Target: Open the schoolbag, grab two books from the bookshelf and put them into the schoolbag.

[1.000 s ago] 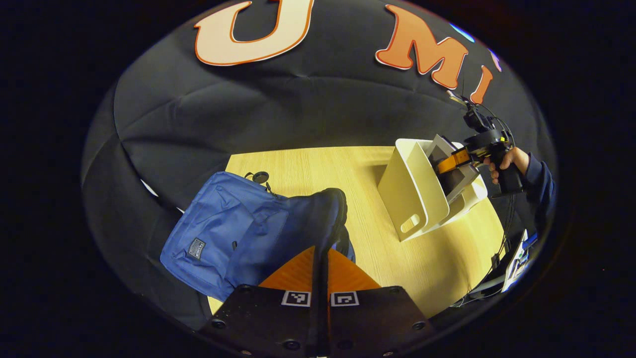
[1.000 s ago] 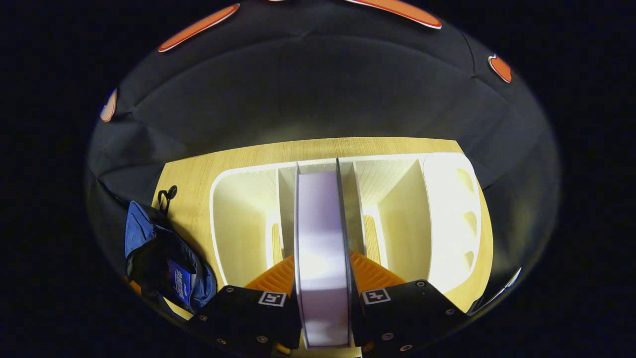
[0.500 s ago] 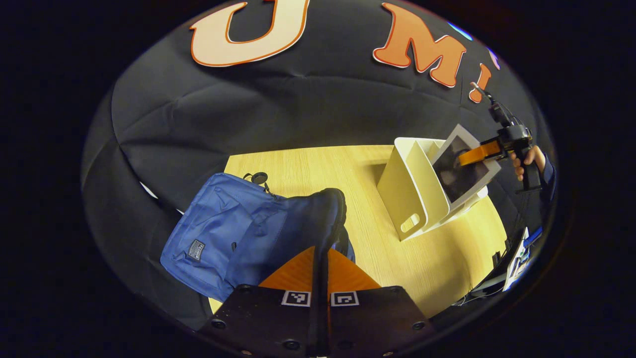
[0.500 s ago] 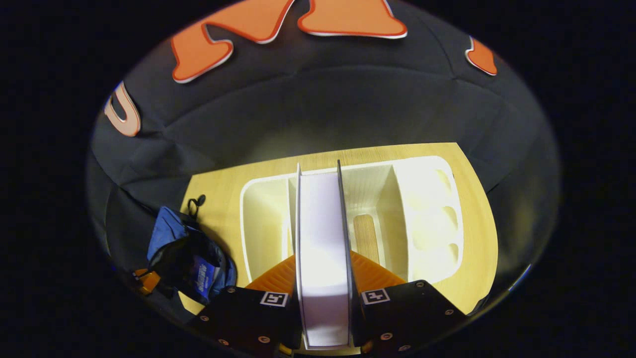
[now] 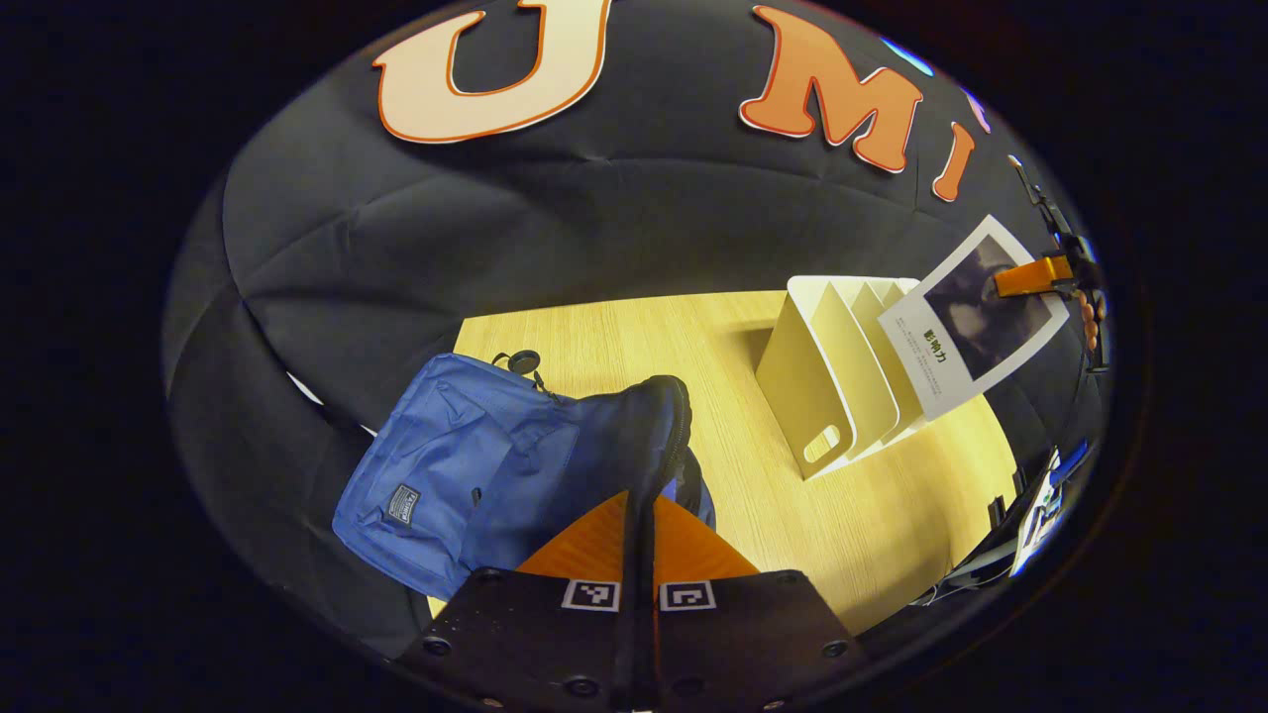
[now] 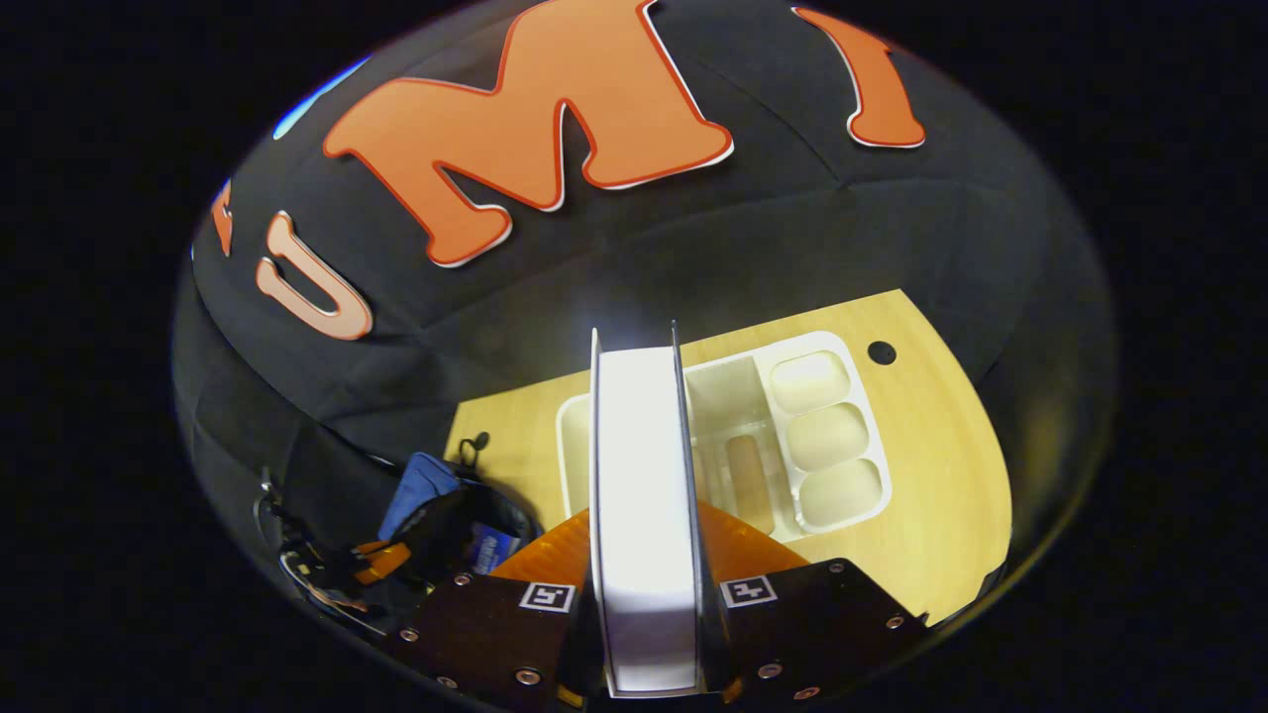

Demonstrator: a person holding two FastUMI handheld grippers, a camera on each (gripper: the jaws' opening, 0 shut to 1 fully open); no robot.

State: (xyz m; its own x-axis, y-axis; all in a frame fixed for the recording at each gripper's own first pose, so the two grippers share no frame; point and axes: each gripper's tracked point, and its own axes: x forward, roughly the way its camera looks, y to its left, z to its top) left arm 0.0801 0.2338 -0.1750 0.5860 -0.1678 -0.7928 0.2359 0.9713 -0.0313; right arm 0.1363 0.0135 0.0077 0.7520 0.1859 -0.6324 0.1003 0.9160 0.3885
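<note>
Right tongs (image 6: 644, 594) pinch a book (image 6: 644, 515) above the bookshelf (image 6: 832, 436); left tongs (image 5: 634, 555) pinch the schoolbag (image 5: 475, 475) rim — interior hidden.

left gripper view: rides low over the near table (image 5: 872, 525) edge, faces the back wall; bag (image 5: 466, 475) close at 6 to 8 o'clock, shelf (image 5: 832, 376) farther at 3 o'clock, right gripper (image 5: 1030, 277) far off at 2 o'clock.
right gripper view: rides high above the table (image 6: 941, 475), tilted down and forward; book (image 6: 644, 515) very close at 6 o'clock, shelf (image 6: 822, 436) below at 4 o'clock, bag (image 6: 416, 490) at 8 o'clock, left gripper (image 6: 381, 564) beside it.
shared: table, shelf, bag, book (image 5: 976, 317), back wall.
</note>
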